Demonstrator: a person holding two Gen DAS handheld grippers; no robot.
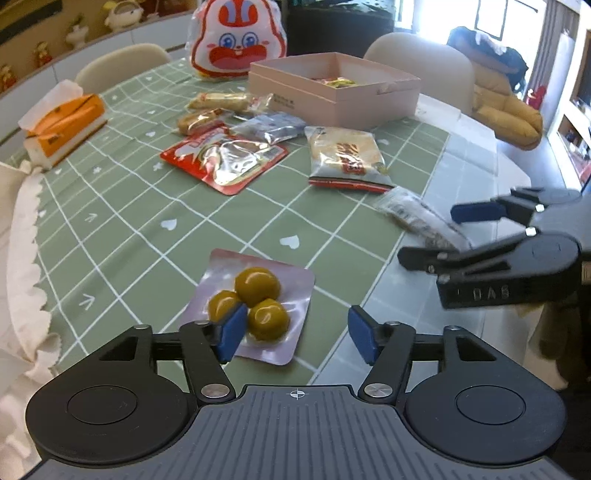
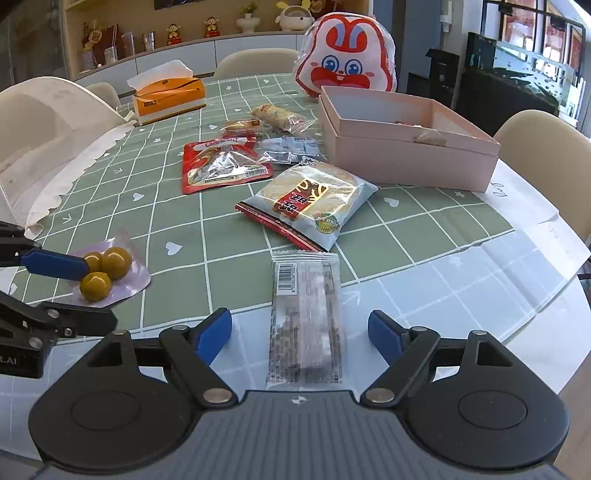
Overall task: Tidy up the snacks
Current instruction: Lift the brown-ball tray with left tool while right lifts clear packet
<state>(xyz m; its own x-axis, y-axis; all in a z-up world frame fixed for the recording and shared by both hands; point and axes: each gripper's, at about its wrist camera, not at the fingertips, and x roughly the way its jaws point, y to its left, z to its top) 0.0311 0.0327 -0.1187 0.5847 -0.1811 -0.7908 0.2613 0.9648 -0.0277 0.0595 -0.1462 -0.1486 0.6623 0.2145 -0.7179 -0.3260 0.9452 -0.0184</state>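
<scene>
A home dining room: a table [image 2: 461, 266] under a green checked cloth [image 2: 177, 221], cream chairs [image 2: 546, 144], a shelf of figurines [image 2: 192, 29].

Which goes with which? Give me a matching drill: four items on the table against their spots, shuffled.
Things:
1. pack of three yellow-green balls
2. long clear bar packet
3. pink box
4. orange tissue box

Places:
A. far left side of the table, by a chair
B. between the open right gripper's fingers
C. in front of the rabbit-face bag
D. just ahead of the open left gripper

Pairs: 1-D, 2-B, 3-C, 4-A
</scene>
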